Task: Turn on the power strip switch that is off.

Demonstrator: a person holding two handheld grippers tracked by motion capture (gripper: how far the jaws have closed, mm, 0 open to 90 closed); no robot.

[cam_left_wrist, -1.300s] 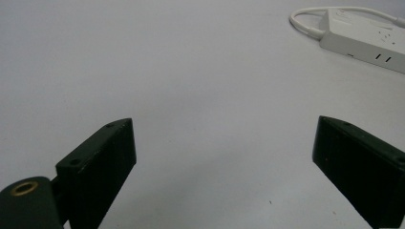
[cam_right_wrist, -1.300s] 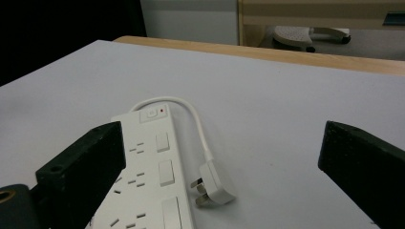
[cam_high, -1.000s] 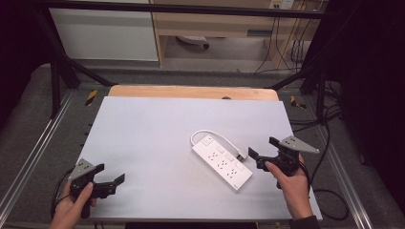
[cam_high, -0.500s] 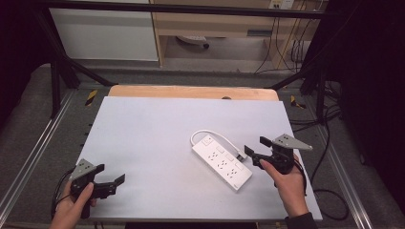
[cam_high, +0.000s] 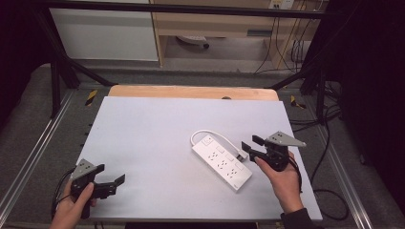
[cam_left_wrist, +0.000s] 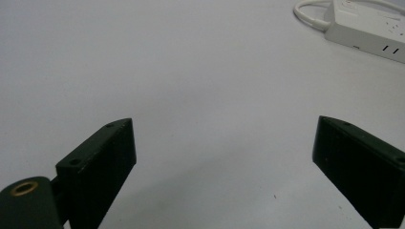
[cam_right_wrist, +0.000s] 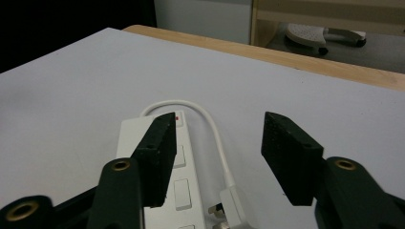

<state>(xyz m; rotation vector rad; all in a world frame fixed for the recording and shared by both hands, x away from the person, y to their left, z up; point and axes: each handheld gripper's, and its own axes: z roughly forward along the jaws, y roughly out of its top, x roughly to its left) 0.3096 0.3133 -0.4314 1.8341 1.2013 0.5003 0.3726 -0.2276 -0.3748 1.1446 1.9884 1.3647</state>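
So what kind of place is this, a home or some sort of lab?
Most likely a lab or recording workstation, not a home. A bare white table stands inside a black metal frame, loose cables hang behind it, and the only thing on it is a power strip.

From the right gripper view, the white rectangular plastic power strip (cam_right_wrist: 162,191) runs off the bottom edge, its near end hidden behind the black left jaw. The white plug (cam_right_wrist: 231,205) on its looped cable is cut by that same edge, pins barely readable. In the left gripper view, the strip (cam_left_wrist: 367,28) is clipped at the top right corner, its far sockets out of frame. From the high view, its socket markings are too small to make out.
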